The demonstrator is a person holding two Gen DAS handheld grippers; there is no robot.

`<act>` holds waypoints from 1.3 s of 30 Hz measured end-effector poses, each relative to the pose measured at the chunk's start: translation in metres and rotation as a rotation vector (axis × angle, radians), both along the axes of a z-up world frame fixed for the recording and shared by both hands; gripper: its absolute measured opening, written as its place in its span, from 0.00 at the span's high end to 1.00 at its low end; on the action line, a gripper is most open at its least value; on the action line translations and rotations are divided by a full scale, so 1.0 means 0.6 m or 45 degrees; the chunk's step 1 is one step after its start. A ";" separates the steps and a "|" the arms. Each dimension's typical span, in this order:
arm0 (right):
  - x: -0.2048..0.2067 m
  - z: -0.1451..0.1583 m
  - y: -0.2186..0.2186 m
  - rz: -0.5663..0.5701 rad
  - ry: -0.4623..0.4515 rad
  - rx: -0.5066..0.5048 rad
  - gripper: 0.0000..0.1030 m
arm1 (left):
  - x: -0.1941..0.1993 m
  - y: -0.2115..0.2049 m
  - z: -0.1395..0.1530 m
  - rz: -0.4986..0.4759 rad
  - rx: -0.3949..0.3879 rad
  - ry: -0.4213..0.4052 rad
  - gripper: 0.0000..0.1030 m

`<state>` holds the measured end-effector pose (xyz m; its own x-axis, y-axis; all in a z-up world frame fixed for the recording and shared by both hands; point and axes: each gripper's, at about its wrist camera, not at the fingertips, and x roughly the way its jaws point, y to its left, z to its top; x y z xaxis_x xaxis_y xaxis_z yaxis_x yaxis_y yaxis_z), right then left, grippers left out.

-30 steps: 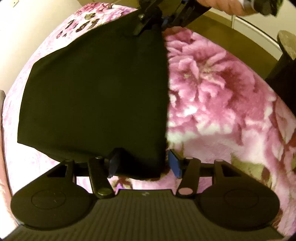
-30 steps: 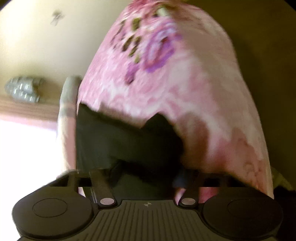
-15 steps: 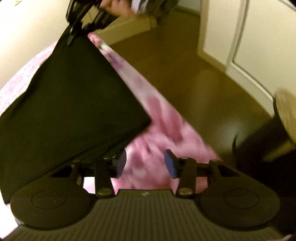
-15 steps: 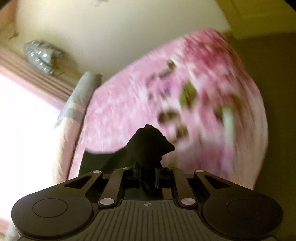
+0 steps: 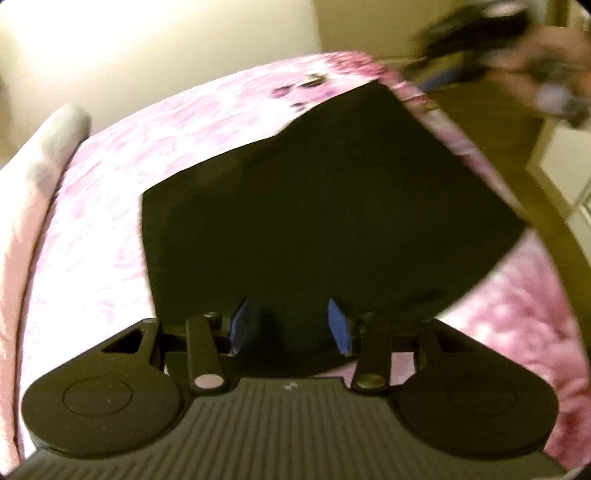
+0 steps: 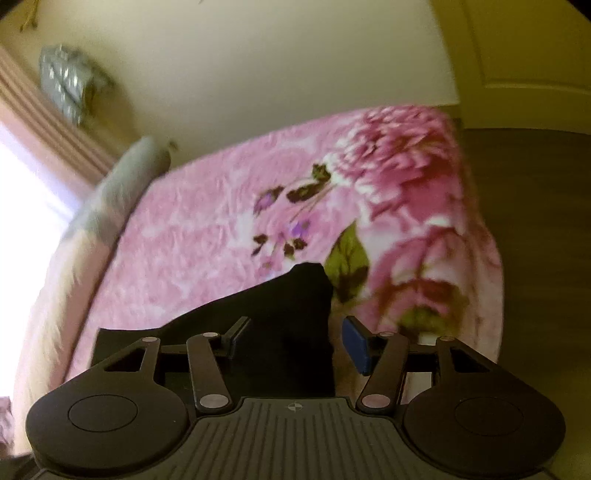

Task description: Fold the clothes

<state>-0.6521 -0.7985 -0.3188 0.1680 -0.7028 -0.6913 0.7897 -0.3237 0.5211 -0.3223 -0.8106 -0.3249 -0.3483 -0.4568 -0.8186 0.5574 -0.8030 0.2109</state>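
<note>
A black garment [image 5: 314, 206] lies spread flat on the pink floral blanket [image 5: 110, 206], folded into a broad angular shape near the bed's right edge. My left gripper [image 5: 290, 326] is open just over its near edge, blue pads [image 5: 240, 325] apart, with nothing pinched. In the right wrist view a corner of the same black garment [image 6: 295, 306] lies on the blanket [image 6: 207, 236] between and below the fingers of my right gripper [image 6: 295, 339], which is open. The right gripper [image 5: 472, 22] and a hand show as a blur at the top right of the left wrist view.
A grey bolster [image 6: 122, 177] lies along the bed's far left side beside a bright window with a pink curtain [image 6: 44, 122]. Brown floor [image 6: 535, 221] runs along the bed's right edge. A pale door [image 6: 517, 48] stands behind it.
My right gripper was shut on a bunched corner of the garment and has opened; the corner now rests on the blanket. The left gripper, still open, swung back over the garment.
</note>
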 end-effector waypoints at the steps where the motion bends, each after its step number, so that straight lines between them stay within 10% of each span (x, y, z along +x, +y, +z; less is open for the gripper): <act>1: 0.016 0.006 0.015 0.024 -0.013 -0.016 0.45 | 0.003 -0.014 -0.009 -0.005 0.001 -0.017 0.60; 14: 0.269 -0.061 0.113 0.472 0.076 0.028 0.47 | 0.068 -0.032 -0.051 0.011 0.033 -0.077 0.59; 24: 0.099 -0.007 0.178 0.107 0.048 0.078 0.43 | 0.085 -0.030 -0.028 0.011 0.047 -0.093 0.59; 26: 0.051 -0.007 0.155 0.016 0.041 0.071 0.31 | 0.088 -0.039 -0.021 0.062 0.074 -0.058 0.58; 39: -0.076 -0.088 -0.042 -0.146 -0.245 0.094 0.32 | 0.095 -0.111 -0.040 0.400 0.372 -0.010 0.44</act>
<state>-0.6976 -0.8239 -0.3715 0.2236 -0.6737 -0.7044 0.6340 -0.4483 0.6301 -0.2653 -0.8774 -0.3488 -0.2223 -0.2879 -0.9315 0.7839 -0.6209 0.0049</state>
